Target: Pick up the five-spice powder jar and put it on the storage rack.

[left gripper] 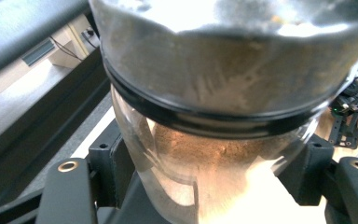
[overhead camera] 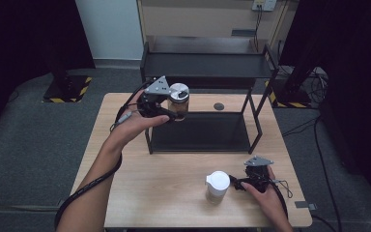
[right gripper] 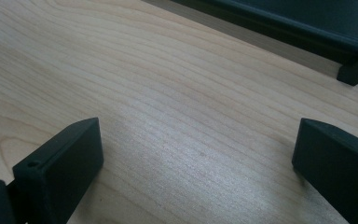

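Two jars: one silver-lidded glass jar (overhead camera: pixel 178 100) clamped in the left tongs (overhead camera: pixel 170 113) above the black shelf rack (overhead camera: pixel 200 133); one white-lidded jar (overhead camera: pixel 218 186) on the desk (overhead camera: pixel 164 183) beside the right tongs (overhead camera: pixel 235 183), gaping wide, empty.

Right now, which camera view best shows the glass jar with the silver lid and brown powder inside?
The left gripper view: the glass jar with the silver lid sits close up between the left gripper's jaws, its brown contents plain. The high view shows the same jar small, held above the black shelf rack. The right gripper view shows wooden table.
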The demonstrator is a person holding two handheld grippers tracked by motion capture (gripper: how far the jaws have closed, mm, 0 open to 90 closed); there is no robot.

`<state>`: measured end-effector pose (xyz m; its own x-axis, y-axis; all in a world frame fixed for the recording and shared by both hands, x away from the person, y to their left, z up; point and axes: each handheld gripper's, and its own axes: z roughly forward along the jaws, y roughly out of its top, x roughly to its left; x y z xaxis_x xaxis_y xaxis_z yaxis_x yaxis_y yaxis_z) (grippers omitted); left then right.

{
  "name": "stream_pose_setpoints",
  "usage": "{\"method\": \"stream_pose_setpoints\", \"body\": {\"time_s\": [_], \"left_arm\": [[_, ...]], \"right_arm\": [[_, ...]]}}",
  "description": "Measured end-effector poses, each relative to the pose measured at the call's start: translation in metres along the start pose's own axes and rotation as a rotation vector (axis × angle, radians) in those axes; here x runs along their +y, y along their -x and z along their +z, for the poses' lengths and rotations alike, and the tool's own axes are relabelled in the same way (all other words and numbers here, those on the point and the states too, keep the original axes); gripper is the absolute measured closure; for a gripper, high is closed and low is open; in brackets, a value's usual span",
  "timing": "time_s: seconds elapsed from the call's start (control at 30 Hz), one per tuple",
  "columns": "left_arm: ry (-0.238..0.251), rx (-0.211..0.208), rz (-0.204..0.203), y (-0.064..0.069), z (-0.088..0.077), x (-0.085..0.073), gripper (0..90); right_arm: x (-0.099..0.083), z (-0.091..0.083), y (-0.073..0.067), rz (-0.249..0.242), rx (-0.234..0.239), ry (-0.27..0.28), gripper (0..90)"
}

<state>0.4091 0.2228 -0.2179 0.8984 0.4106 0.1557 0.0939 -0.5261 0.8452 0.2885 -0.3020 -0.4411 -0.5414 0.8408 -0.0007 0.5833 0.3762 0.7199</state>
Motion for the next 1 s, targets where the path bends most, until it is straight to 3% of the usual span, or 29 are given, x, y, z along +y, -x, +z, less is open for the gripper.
{"method": "stream_pose_setpoints", "body": {"time_s": [0.27,0.5,0.67,0.8,1.0], "left_arm": [[0.037,-0.001,-0.029,-0.007,-0.009,0.015,29.3],[0.025,0.049,-0.05,-0.003,-0.016,0.04,29.2],[-0.004,0.11,-0.06,0.002,-0.019,0.062,29.2],[-0.001,0.11,-0.073,0.001,-0.02,0.073,29.3],[-0.02,0.165,-0.078,0.008,-0.017,0.091,29.2]], "right_arm": [[0.0,0.0,0.0,0.0,0.0,0.0,2.4],[0.0,0.0,0.0,0.001,0.0,-0.001,2.4],[0.0,0.0,0.0,0.003,0.0,0.0,2.5],[0.0,0.0,0.0,0.002,0.0,0.0,2.4],[0.0,0.0,0.0,0.002,0.0,0.0,2.4]]}}
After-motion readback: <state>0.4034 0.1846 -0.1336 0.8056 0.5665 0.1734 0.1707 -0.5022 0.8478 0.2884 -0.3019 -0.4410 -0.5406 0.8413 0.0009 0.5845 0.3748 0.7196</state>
